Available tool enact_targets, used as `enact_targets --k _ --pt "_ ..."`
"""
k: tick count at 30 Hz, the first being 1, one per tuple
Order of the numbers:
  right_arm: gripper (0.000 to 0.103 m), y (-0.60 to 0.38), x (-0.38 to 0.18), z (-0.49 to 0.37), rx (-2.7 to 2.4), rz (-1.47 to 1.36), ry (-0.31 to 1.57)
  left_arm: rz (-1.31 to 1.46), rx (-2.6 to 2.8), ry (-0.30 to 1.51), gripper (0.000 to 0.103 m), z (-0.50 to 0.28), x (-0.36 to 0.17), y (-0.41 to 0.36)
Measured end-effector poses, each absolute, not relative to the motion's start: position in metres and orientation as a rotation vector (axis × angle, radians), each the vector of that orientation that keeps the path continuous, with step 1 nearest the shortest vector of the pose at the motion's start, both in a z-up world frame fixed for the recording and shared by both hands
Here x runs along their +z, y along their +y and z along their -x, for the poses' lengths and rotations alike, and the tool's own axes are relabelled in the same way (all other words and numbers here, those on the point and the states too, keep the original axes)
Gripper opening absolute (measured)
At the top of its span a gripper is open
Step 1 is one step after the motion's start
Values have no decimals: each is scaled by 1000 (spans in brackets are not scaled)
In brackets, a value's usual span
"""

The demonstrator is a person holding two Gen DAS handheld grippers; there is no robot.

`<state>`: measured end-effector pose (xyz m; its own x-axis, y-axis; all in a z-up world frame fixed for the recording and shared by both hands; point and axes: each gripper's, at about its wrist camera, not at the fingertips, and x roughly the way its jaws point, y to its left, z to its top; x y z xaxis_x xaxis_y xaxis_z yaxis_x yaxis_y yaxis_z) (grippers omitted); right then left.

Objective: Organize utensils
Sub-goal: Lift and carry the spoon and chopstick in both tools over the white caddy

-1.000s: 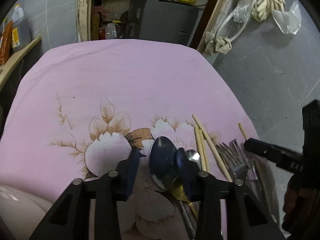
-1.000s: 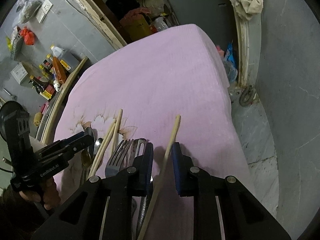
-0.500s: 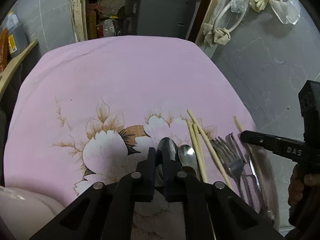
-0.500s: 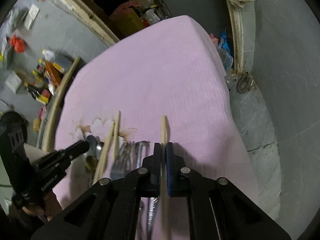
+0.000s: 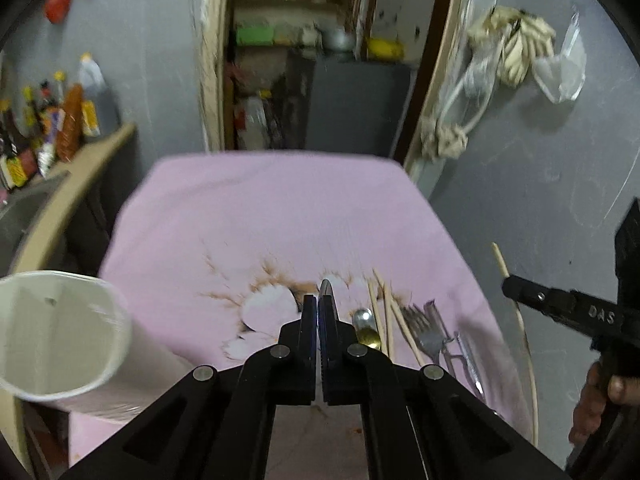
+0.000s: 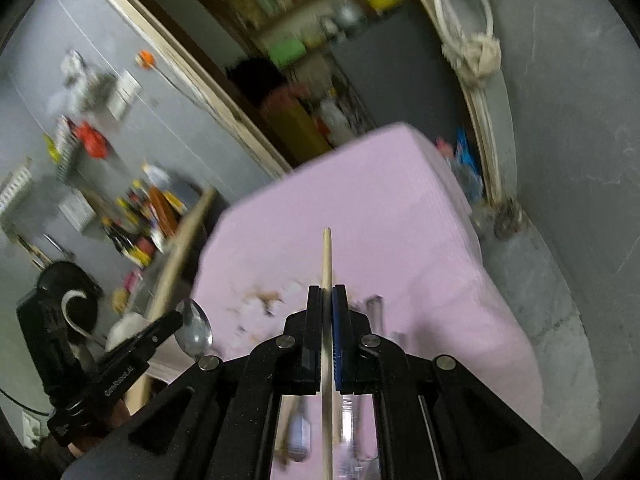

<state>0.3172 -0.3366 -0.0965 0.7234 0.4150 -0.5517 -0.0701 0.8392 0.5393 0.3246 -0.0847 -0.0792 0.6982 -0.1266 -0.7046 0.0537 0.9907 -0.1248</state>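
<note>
My left gripper (image 5: 319, 310) is shut on a large steel spoon (image 5: 325, 290), seen edge-on, held above the pink flowered tablecloth (image 5: 272, 216). The same spoon (image 6: 196, 330) shows in the right wrist view at the left gripper's tips. My right gripper (image 6: 328, 300) is shut on a wooden chopstick (image 6: 327, 256), lifted off the table; it also shows in the left wrist view (image 5: 516, 304). On the cloth lie a small spoon (image 5: 362, 316), a gold spoon (image 5: 369, 338), chopsticks (image 5: 384, 308) and forks (image 5: 424, 328). A white cylindrical holder (image 5: 60, 336) stands at the left.
A wooden shelf (image 5: 60, 200) with bottles (image 5: 52, 120) runs along the left. A doorway with cluttered shelves (image 5: 304, 60) lies beyond the table's far edge. Grey floor (image 5: 540, 200) is to the right, with rope and bags (image 5: 508, 48) hanging there.
Both grippers closed on their utensils and rose. The left lifted the large spoon and the right lifted the chopstick. The white holder came into the left wrist view.
</note>
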Motion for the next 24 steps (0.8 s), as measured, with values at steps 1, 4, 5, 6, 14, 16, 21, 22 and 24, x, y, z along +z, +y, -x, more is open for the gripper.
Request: enact_targets --k 1,4,5,6,14,16,21,22,24 --pt "4 -333 -90 -312 277 -517 684 95 -97 764 2 -319 -71 -82" --pt "4 -319 -69 -301 283 -523 593 96 -96 695 2 -305 -51 -73" --pt "4 -308 -59 -297 292 -513 552 97 -97 675 2 -301 -43 -69" --pt "4 -302 -51 -295 300 -509 528 96 -98 659 2 -297 -37 -64" --pt "4 -214 9 -287 425 -447 346 99 -80 526 2 -265 16 -3" --pt "4 -192 15 -289 458 -438 314 99 -55 493 2 -258 28 18" --pt "4 -145 29 -294 497 -431 244 94 47 416 2 -244 49 81" --pt "4 -136 32 -298 499 -427 231 95 66 407 2 -243 51 91" --pt "4 -122 34 -306 491 -434 212 96 123 392 2 -243 55 112"
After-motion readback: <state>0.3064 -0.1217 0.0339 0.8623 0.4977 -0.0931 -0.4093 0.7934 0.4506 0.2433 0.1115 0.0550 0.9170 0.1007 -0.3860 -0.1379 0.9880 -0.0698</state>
